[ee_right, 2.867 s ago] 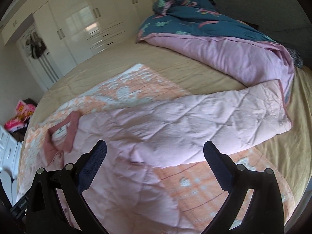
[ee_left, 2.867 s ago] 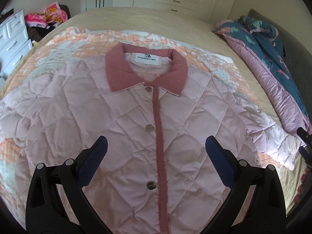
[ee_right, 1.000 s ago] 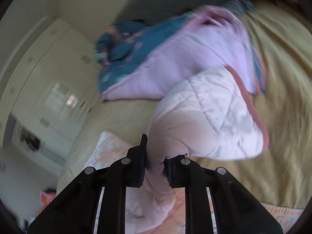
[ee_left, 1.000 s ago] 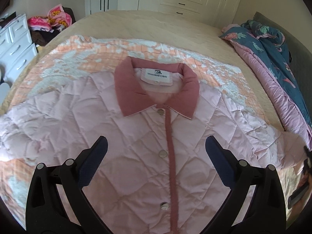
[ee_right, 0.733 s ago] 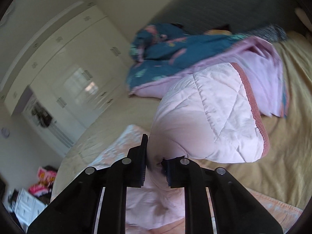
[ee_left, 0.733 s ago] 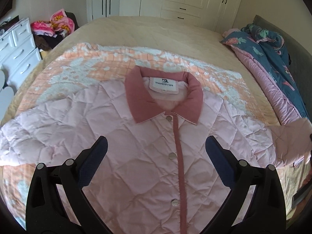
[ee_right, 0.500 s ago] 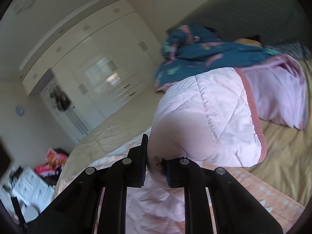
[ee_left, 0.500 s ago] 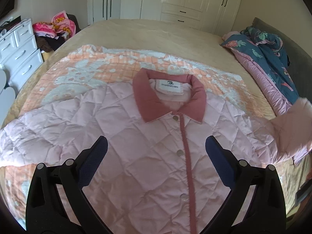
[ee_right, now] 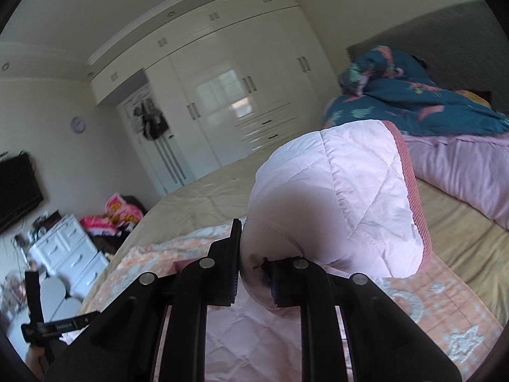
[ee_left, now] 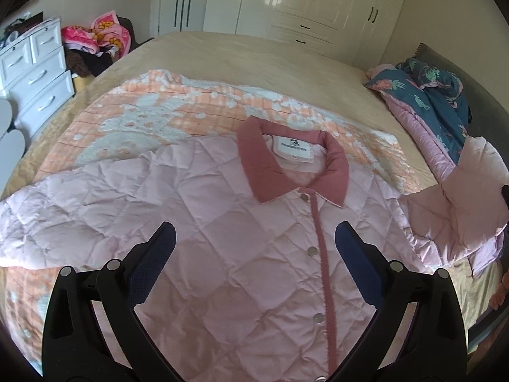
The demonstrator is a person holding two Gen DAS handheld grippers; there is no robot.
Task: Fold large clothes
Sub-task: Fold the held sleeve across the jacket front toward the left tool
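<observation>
A pale pink quilted jacket [ee_left: 222, 222] with a darker pink collar [ee_left: 331, 165] and snap buttons lies front up on the bed. My left gripper [ee_left: 254, 245] is open and empty, hovering above the jacket's chest. My right gripper [ee_right: 254, 267] is shut on the jacket's right sleeve [ee_right: 343, 197] near its ribbed cuff and holds it lifted off the bed. In the left wrist view the raised sleeve [ee_left: 458, 203] stands up at the right edge. The jacket's other sleeve [ee_left: 47, 216] lies spread out to the left.
An orange and white patterned blanket [ee_left: 152, 117] lies under the jacket on the tan bed [ee_left: 254, 60]. A blue and pink duvet [ee_left: 435, 108] is heaped at the right. White drawers [ee_left: 35, 73] and a clothes pile [ee_left: 98, 38] stand left of the bed.
My right gripper closed on the sleeve and has lifted it up and inward. My left gripper has pulled back and up, staying open.
</observation>
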